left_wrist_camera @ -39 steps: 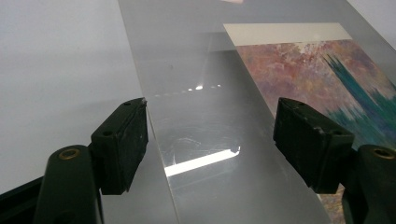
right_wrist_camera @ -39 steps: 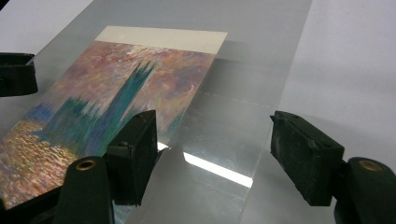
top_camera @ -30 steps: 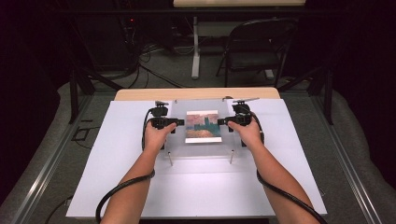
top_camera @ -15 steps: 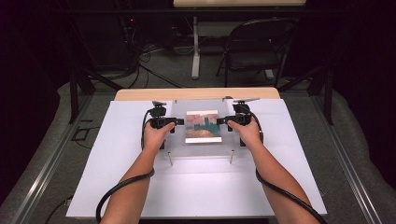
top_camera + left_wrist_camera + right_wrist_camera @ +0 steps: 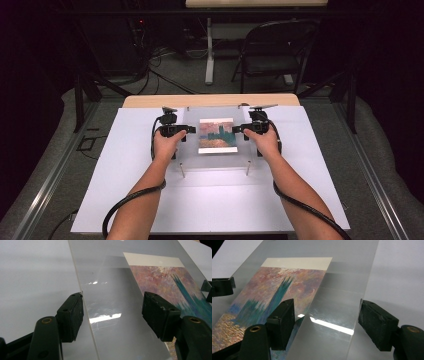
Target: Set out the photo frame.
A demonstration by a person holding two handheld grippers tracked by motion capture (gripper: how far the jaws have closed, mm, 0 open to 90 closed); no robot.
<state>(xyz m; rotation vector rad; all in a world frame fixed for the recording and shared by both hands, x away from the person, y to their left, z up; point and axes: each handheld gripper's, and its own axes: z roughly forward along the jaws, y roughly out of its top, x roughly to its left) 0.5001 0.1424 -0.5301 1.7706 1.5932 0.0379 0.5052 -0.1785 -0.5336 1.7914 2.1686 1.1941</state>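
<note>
- I see a clear sheet [image 5: 216, 140] lying over the middle of the white table [image 5: 125, 200], raised on small metal posts [image 5: 182, 170] at its near edge
- A print [image 5: 218, 135], a painted scene in pink, teal and gold with a cream band along its far edge, lies flat at the sheet's centre; I cannot tell whether it sits on top of or beneath the sheet
- Left gripper [image 5: 186, 129] is at the sheet's left edge; in the left gripper view [image 5: 112, 312] its jaws stand apart, one outside the sheet's edge and one over the sheet near the print, neither pressing on anything
- Right gripper [image 5: 238, 129] is at the sheet's right edge; in the right gripper view [image 5: 325, 322] its jaws are likewise spread, one over the print's edge and one beyond the sheet's edge above bare table, clamping nothing
- I note each gripper is held in a hand [image 5: 165, 145], forearms coming in from the near side of the sheet, cables trailing back
- A folding chair [image 5: 272, 47] stands on the floor well beyond the sheet, past the table's far edge
</note>
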